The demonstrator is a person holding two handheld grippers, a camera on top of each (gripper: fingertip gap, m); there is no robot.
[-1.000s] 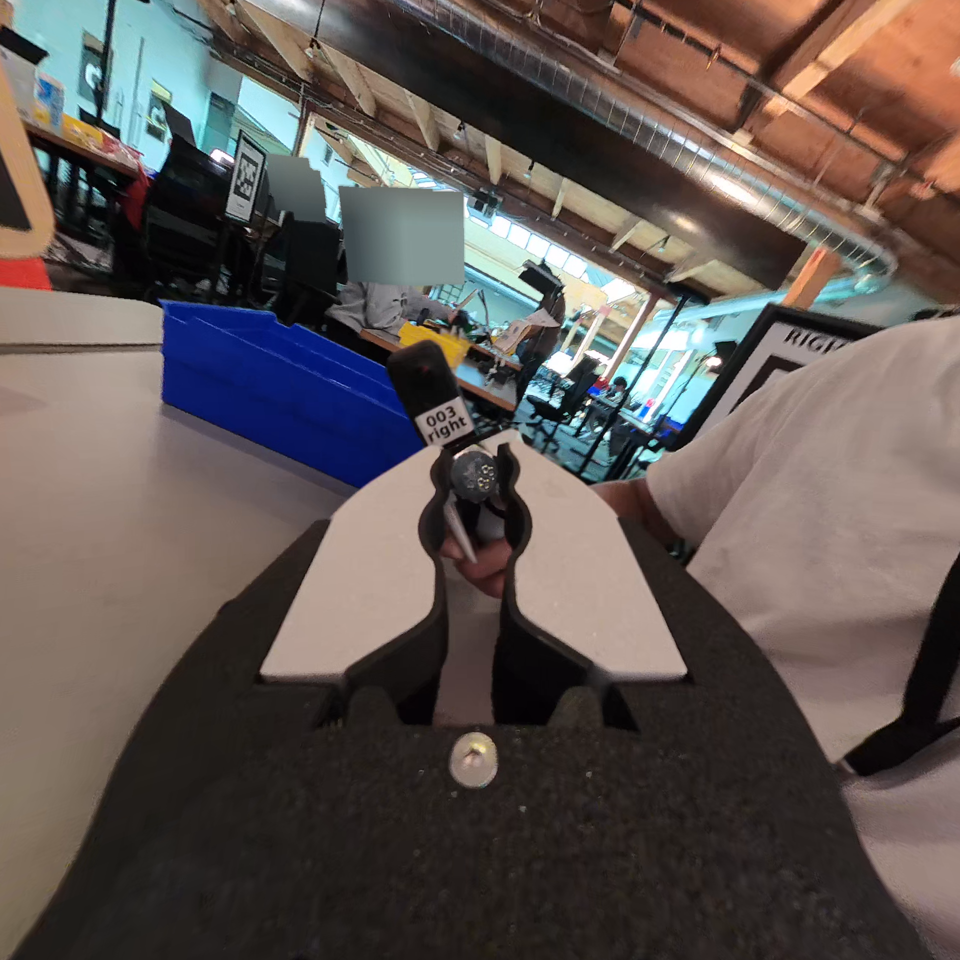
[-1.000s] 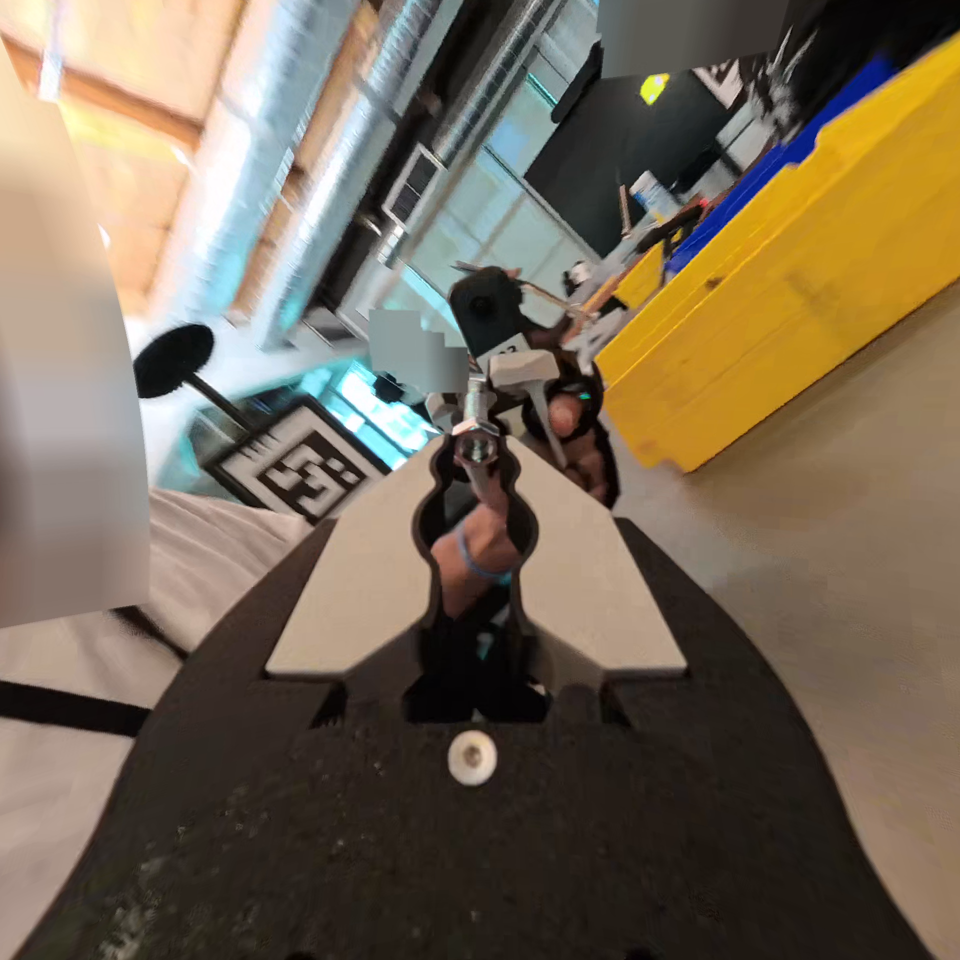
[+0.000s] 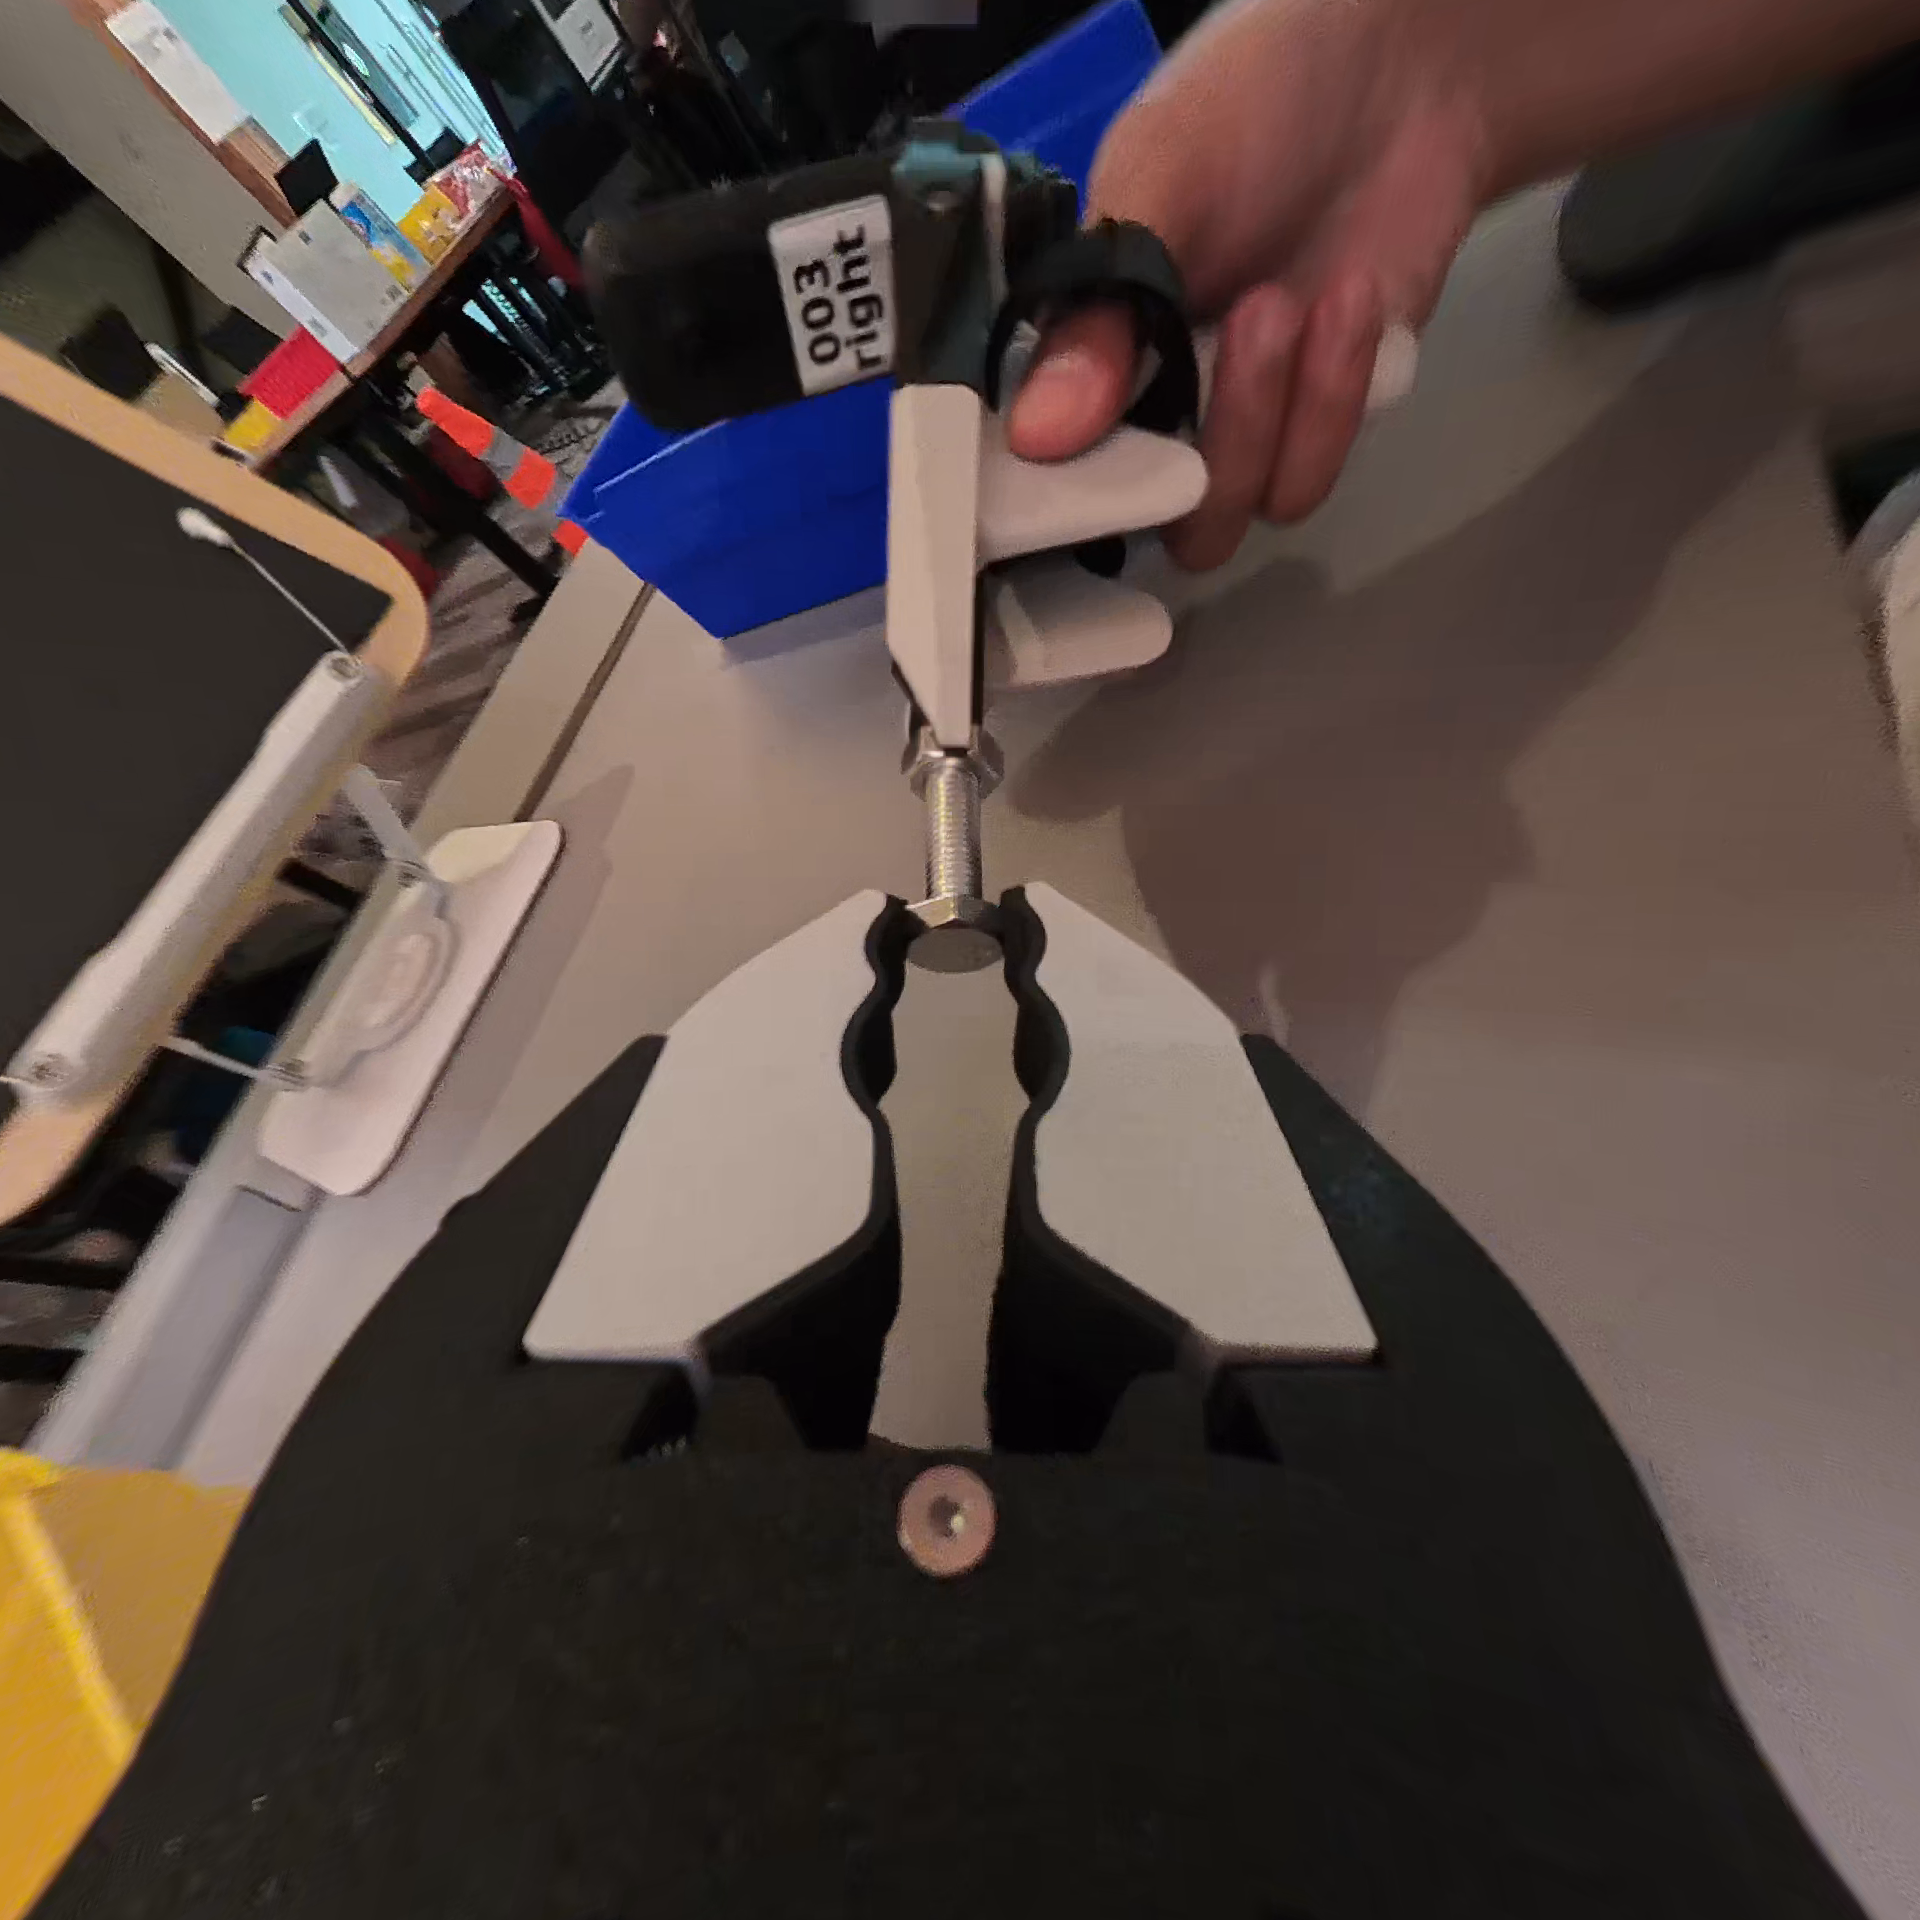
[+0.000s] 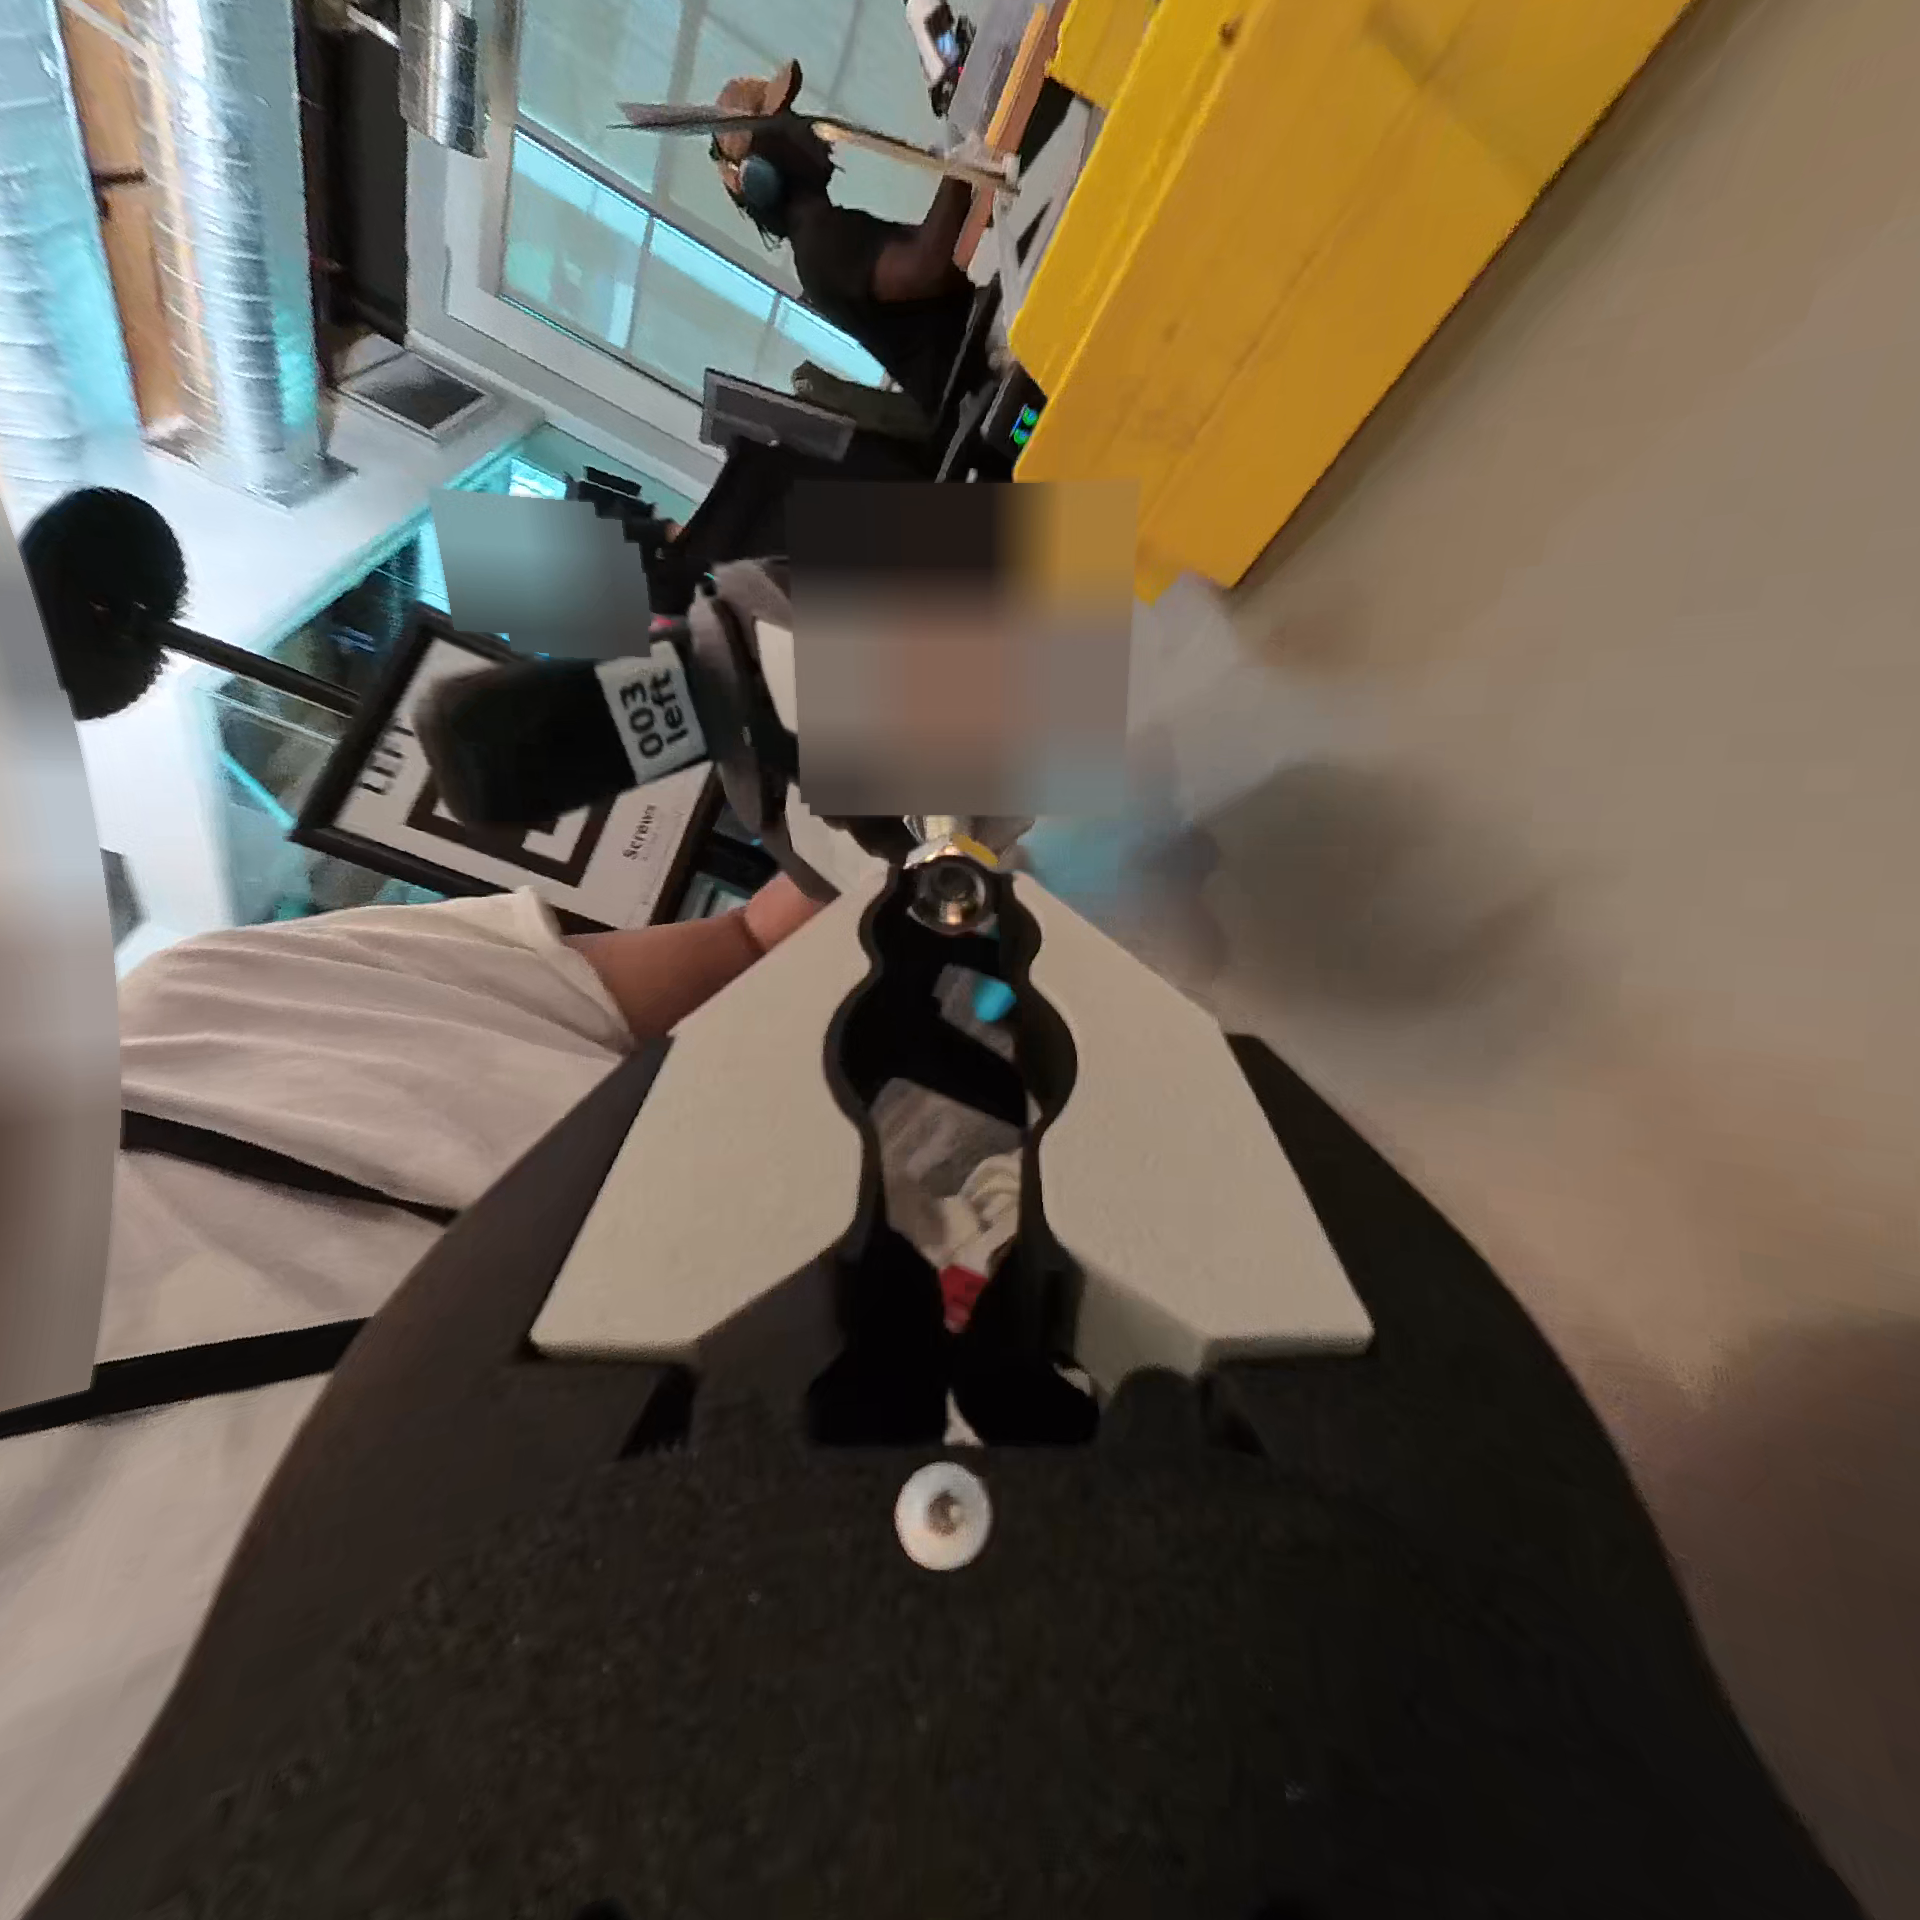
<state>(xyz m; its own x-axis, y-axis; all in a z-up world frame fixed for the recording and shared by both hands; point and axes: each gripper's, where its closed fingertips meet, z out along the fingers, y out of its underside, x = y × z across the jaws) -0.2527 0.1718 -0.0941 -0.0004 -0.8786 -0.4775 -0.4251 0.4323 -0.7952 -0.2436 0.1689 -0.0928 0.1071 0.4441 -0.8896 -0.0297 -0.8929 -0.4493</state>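
In the left wrist view my left gripper (image 3: 954, 925) is shut on the hexagonal head of a silver bolt (image 3: 954, 842), whose threaded shank points away from me over the grey table (image 3: 1455, 935). At the shank's far end sits a silver nut (image 3: 951, 767), and my right gripper (image 3: 940, 727), held in a hand (image 3: 1299, 260), pinches it from above. In the right wrist view my right gripper (image 4: 948, 883) is shut on the nut (image 4: 945, 906), seen end-on with the bolt's tip inside it. The left gripper beyond is mostly hidden by a blurred patch.
A blue bin (image 3: 769, 520) stands on the table behind the right gripper. A yellow bin (image 4: 1299, 260) stands farther along, and a yellow corner (image 3: 62, 1621) shows at the lower left. A white plate (image 3: 416, 997) sits at the table's left edge. Less than 4 cm separates the two grippers' tips.
Both grippers have swung from pointing level across the room to pointing down over the table, and the right one has turned about the bolt. Both keep their hold on bolt and nut.
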